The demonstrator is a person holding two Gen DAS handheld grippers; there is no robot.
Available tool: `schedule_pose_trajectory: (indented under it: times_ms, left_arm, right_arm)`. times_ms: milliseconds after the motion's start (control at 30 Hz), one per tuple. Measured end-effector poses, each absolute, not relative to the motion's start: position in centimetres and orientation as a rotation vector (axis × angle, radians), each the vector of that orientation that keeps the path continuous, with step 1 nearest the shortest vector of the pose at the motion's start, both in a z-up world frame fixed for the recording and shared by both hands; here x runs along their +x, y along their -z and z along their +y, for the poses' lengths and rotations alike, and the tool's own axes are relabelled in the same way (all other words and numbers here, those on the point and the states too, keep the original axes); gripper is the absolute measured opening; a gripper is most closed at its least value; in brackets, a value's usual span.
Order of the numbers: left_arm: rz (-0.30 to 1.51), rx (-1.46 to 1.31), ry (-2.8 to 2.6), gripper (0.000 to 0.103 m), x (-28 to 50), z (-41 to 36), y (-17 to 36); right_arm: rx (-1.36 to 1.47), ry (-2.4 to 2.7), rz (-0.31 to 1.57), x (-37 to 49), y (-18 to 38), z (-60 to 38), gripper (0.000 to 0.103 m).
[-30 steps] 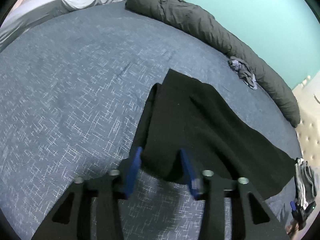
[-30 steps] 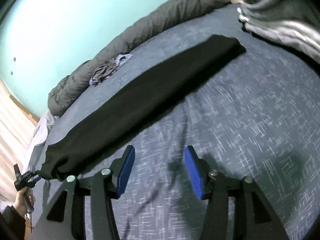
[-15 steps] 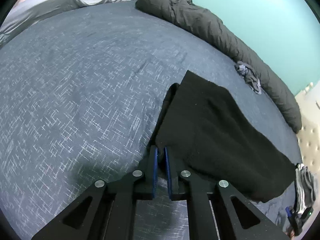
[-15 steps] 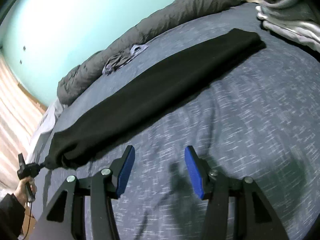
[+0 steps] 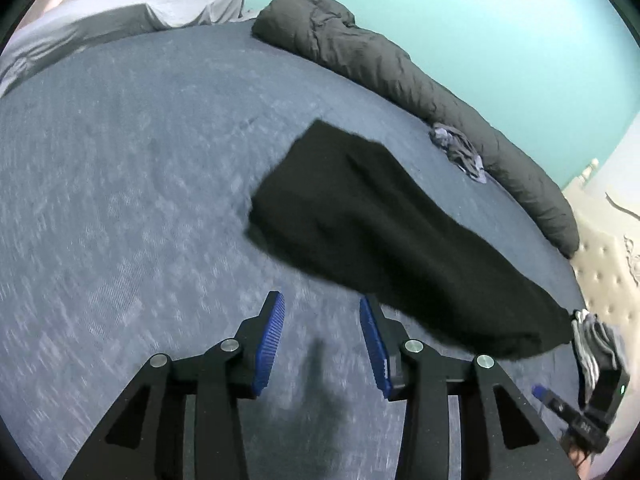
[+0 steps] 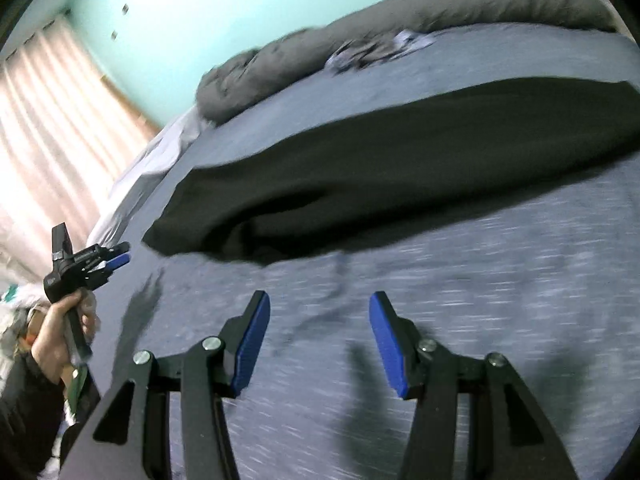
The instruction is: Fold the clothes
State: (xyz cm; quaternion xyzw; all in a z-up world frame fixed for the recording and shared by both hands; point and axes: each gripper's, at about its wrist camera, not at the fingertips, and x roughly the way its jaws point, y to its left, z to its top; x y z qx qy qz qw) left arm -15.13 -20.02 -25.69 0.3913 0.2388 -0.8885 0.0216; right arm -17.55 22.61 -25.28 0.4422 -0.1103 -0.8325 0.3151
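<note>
A long black garment [image 5: 384, 224] lies folded lengthwise on the blue bedsheet [image 5: 120, 184], running from the middle of the bed toward the right. My left gripper [image 5: 322, 338] stands open above the sheet, just short of the garment's near edge, with nothing between its blue pads. In the right wrist view the same black garment [image 6: 400, 160] stretches across the bed, and my right gripper [image 6: 318, 334] is open over bare sheet in front of it. The left gripper [image 6: 116, 258] shows there too, held by a hand beside the garment's left end.
A rolled dark grey duvet [image 5: 420, 80] runs along the far edge by the teal wall. A small crumpled grey cloth [image 5: 460, 152] lies against it. Folded grey clothes [image 5: 596, 344] sit at the right, near a tufted headboard. Curtains [image 6: 48, 128] hang at left.
My left gripper was shut on the garment's near end half a second ago; it has let go, opened and backed away. The right gripper stayed open and swung toward the garment's left end.
</note>
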Motion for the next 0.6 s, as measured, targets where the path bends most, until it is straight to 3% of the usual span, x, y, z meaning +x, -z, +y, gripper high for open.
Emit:
schedule_pose_trajectory:
  times_ms: [600]
  left_arm:
    - [0.814, 1.219, 2.781, 0.046, -14.9, -20.0, 26.8]
  right_arm:
    - [1.205, 2.146, -0.001, -20.2, 26.8, 8.0, 0.052]
